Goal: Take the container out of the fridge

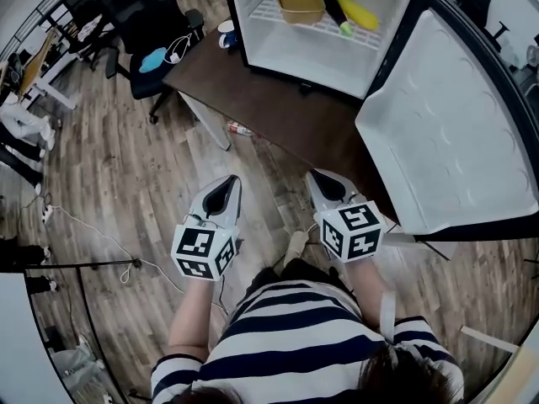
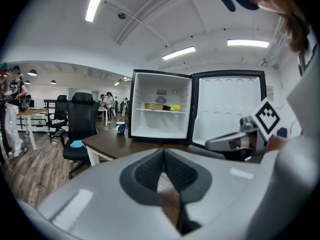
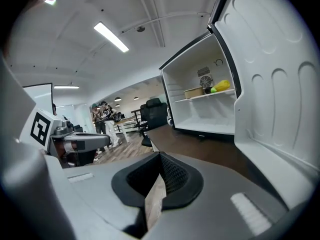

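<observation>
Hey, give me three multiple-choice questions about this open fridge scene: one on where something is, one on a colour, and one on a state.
1. Where in the white mini fridge does the tan rectangular plastic container sit?
A. on the wire shelf
B. on its bottom
C. in a drawer

2. What colour is the mug on the dark brown table beside the fridge?
A. red
B. blue
C. green

3. How does the white fridge door stand?
A. shut
B. swung wide open
C. ajar by a crack

Answers:
1 A: the container rests on the shelf, above the bare bottom.
2 B: the left gripper view shows the mug as blue.
3 B: the door's moulded inner side is fully in view.
</observation>
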Action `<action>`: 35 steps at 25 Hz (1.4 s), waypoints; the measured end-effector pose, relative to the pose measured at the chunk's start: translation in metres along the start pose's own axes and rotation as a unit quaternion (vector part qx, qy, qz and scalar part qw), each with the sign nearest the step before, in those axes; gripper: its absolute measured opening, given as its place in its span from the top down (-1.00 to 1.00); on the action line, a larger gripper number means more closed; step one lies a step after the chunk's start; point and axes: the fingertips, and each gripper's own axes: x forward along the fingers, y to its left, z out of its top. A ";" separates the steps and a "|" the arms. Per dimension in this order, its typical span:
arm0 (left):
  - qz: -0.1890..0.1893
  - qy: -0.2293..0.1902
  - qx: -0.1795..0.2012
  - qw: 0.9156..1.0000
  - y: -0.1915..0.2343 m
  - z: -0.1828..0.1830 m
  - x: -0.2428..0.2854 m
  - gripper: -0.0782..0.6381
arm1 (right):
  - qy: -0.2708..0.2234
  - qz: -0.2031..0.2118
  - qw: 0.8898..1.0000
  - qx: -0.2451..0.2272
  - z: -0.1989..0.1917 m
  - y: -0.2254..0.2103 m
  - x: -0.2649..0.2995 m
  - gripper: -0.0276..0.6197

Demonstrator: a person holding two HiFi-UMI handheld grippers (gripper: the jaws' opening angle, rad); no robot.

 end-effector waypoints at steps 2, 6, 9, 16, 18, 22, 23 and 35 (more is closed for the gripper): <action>-0.011 0.001 0.004 1.000 0.001 0.009 0.021 0.78 | 0.000 0.000 1.000 0.002 0.006 -0.010 0.007 0.93; -0.028 -0.007 0.016 0.999 0.000 0.032 0.056 0.78 | 0.002 0.003 1.000 0.000 0.015 -0.025 0.022 0.93; -0.042 -0.014 0.020 0.999 -0.004 0.046 0.075 0.78 | 0.002 -0.001 1.000 -0.004 0.024 -0.036 0.029 0.93; -0.074 -0.017 0.060 0.995 -0.002 0.072 0.111 0.78 | 0.001 -0.006 1.000 -0.011 0.032 -0.048 0.039 0.93; -0.091 -0.018 0.072 0.993 -0.006 0.080 0.122 0.78 | 0.000 -0.012 1.000 -0.009 0.036 -0.052 0.038 0.93; -0.110 -0.012 0.113 0.987 -0.007 0.092 0.146 0.78 | 0.001 -0.022 1.000 -0.001 0.038 -0.058 0.042 0.93; -0.114 -0.012 0.123 0.986 -0.007 0.095 0.152 0.78 | 0.003 -0.025 1.000 0.001 0.037 -0.061 0.044 0.93; -0.194 -0.026 0.210 0.958 0.011 0.156 0.222 0.78 | -0.002 -0.074 0.997 0.031 0.076 -0.091 0.096 0.93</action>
